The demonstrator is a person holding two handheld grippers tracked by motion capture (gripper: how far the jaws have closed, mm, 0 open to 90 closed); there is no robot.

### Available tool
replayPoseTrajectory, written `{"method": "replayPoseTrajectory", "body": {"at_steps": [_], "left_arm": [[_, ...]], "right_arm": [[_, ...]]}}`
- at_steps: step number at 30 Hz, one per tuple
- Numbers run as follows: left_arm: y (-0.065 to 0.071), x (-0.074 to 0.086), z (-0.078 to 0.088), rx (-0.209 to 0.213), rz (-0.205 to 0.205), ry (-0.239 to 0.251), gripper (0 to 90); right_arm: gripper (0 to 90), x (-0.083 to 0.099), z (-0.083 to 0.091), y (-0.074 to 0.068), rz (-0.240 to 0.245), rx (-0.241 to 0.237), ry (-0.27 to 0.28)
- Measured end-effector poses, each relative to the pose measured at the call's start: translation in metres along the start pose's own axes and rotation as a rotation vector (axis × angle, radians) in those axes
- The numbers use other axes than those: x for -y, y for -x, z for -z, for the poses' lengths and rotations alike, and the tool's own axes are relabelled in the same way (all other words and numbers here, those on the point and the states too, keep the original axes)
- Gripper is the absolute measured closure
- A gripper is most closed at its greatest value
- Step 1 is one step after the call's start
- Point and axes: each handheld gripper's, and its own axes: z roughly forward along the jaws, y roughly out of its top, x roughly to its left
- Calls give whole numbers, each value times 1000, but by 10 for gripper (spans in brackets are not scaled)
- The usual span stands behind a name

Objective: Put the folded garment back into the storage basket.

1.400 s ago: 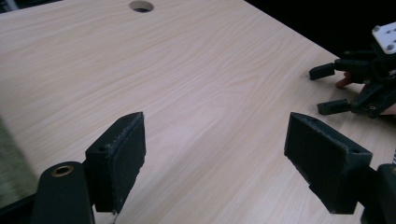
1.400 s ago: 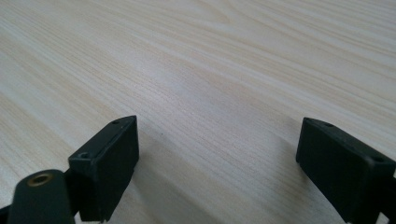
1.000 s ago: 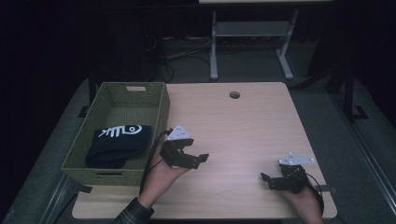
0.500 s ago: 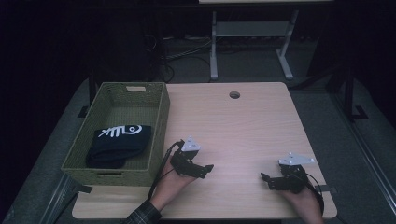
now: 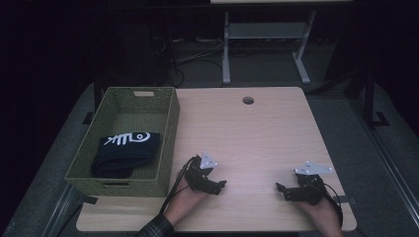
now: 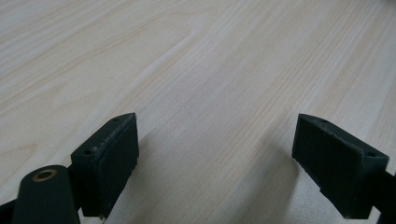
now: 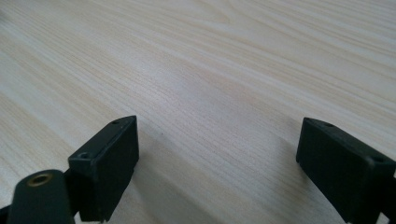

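Note:
My left gripper (image 5: 219, 185) rests low on the wooden table (image 5: 257, 133), just right of the basket's near corner. Its jaws have just been opening and stand wide apart with nothing between them, only bare wood under the left gripper (image 6: 217, 126). Near the table's front right, my right gripper (image 5: 282, 190) lies level and points left. It is open too, with bare tabletop between the pads of the right gripper (image 7: 219, 128). A green woven basket (image 5: 168, 128) stands at the table's left and holds a folded black cloth (image 5: 126, 153) with a white print.
A round cable hole (image 5: 248, 100) sits near the table's far edge. Behind the table stand a metal frame (image 5: 264, 44) and loose cables on the dark floor. Broad bare wood stretches between and beyond the two grippers.
The left hand has sunk toward the tabletop and shifted a little right and toward the near edge. The right gripper has stayed where it was.

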Motion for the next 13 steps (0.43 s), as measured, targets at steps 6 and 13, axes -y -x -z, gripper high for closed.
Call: {"method": "replayPoseTrajectory", "body": {"at_steps": [6,13], "left_arm": [[2,3,-1,4,-10,27,128],[2,3,-1,4,-11,27,128]], "right_arm": [[128,0,0,0,0,0,0],[128,0,0,0,0,0,0]]}}
